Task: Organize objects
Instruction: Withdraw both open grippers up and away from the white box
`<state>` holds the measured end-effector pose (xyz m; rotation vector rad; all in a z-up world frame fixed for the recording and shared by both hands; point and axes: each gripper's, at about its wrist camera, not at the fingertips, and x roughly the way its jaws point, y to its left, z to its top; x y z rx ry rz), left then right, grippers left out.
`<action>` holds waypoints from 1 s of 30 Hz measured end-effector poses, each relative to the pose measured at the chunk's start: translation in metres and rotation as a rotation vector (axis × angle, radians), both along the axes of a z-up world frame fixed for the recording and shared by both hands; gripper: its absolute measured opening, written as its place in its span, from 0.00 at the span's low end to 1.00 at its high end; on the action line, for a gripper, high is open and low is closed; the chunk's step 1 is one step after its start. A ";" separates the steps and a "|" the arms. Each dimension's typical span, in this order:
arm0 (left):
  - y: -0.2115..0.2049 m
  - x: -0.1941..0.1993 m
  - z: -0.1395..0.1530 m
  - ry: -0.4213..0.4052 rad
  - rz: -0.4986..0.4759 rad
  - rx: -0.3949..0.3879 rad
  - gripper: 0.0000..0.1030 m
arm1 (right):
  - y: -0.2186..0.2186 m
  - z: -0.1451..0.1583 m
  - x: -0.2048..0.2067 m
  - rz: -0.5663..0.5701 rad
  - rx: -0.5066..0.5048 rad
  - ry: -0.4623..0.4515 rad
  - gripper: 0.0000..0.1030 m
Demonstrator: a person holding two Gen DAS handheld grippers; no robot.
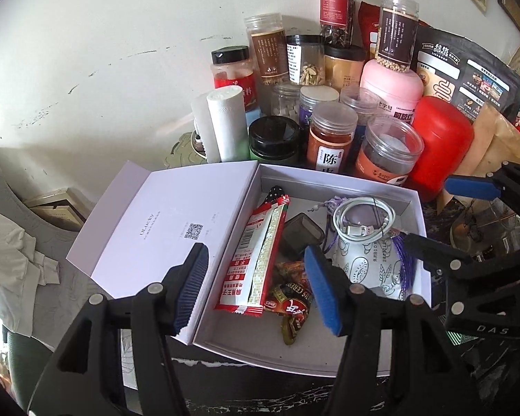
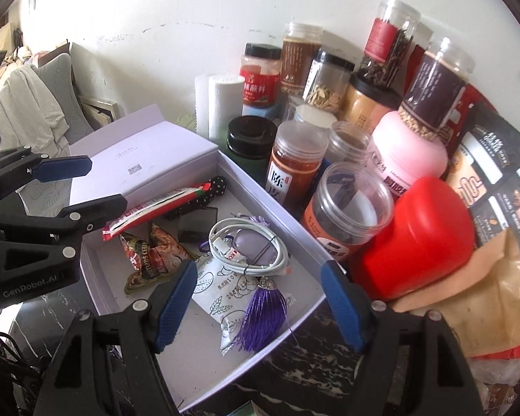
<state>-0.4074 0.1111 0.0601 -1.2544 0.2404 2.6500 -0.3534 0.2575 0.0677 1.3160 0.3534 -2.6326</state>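
Open white box (image 1: 412,204) on the dark marble tabletop (image 2: 294,378), coiled white cable (image 2: 249,242) and snack packet (image 1: 256,253) inside, left gripper (image 1: 256,291) and right gripper (image 2: 260,305) above it — jaws apart, nothing gripped.

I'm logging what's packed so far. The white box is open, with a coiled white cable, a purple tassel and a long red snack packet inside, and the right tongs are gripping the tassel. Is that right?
Not quite: the right tongs grip nothing; they stand open above the purple tassel, as the right wrist view shows. The white box is open and does hold the coiled white cable and the long red snack packet.
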 end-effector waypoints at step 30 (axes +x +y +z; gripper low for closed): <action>-0.015 0.142 0.082 0.100 0.059 -0.020 0.66 | 0.009 0.079 0.130 -0.004 -0.043 0.183 0.73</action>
